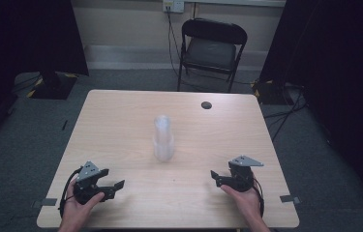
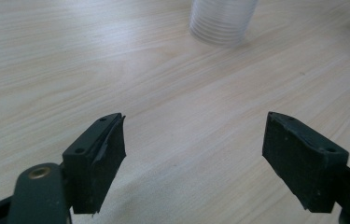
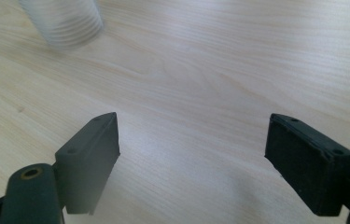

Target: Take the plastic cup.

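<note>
We are in what looks like a lab or recording room rather than a home. Our light wood table (image 1: 121,125) stands alone on grey carpet (image 1: 19,145), with black curtains (image 1: 343,58) hung on both sides. A black folding chair (image 1: 211,48) sits against a bare wall, where cables run up to a wall socket (image 1: 173,5). Yellow-and-black tape (image 1: 35,90) marks the floor by a stand's base (image 1: 52,86), and tape tabs (image 1: 289,198) mark the table's corners.
</note>
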Demonstrator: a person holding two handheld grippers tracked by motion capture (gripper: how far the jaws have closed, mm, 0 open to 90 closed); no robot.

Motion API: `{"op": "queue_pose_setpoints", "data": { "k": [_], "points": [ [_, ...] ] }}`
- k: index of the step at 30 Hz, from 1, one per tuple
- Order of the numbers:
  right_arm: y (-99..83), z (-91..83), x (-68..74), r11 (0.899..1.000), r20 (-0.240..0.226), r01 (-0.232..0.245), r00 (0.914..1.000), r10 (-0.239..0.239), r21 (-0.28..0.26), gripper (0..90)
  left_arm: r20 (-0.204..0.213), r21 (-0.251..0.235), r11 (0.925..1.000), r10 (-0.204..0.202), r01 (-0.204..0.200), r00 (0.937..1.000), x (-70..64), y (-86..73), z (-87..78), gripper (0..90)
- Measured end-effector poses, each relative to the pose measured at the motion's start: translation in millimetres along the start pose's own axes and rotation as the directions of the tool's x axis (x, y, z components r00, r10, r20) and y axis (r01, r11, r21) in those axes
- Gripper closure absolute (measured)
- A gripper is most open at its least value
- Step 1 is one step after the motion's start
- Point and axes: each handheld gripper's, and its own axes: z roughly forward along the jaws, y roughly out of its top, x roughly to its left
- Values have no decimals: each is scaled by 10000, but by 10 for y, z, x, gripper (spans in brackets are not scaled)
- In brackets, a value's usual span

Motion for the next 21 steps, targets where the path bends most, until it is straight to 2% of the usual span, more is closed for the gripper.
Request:
{"op": "queue_pose_setpoints", "data": {
  "k": [1, 3, 4, 5, 6, 7, 10, 11, 16, 18, 21],
  "points": [
    [6, -5, 8, 10000, 35, 27, 10000, -26, -65, 176, -120, -37, 10000, 25, -25, 9999, 4, 1, -2, 210],
    [34, -34, 27, 9984, 96, -7, 10000, 12, -567, 183, 50, -127, 9999, -58, 58, 10000, 10, 7, 3, 210],
    [34, -34, 27, 9984, 96, -7, 10000, 12, -567, 183, 67, -96, 9999, -51, 52, 10000, 13, 10, 6, 210],
    [48, -52, 45, 9983, -107, 64, 9999, -70, -575, 245, 122, -24, 10000, -5, 5, 9999, 16, 16, 17, 206],
    [48, -52, 45, 9983, -107, 64, 9999, -70, -575, 245, 122, -24, 10000, -5, 5, 9999, 16, 16, 17, 202],
    [53, -71, 60, 9981, -320, 111, 9994, -130, -600, 303, 180, 26, 10000, -15, 14, 9998, 15, 16, 22, 199],
    [65, -86, 81, 9972, -425, 158, 9989, -189, -736, 327, 329, 125, 9999, 33, -37, 9995, 3, 14, 26, 197],
    [71, -90, 86, 9968, -565, 177, 9982, -221, -774, 360, 347, 80, 10000, -11, 8, 9994, -4, 15, 23, 197],
    [79, -83, 121, 9965, -743, 338, 9965, -394, -762, 364, 326, 6, 10000, 3, -3, 9995, -12, 31, 17, 185],
    [91, -85, 149, 9978, -1128, -13, 9936, -63, -670, 364, 289, -37, 10000, -41, 42, 9996, -12, 30, 11, 185],
    [105, -94, 189, 9978, -1322, 95, 9911, -181, -650, 369, 261, -36, 10000, 18, -17, 9997, -19, 12, -8, 186]
  ]
}}
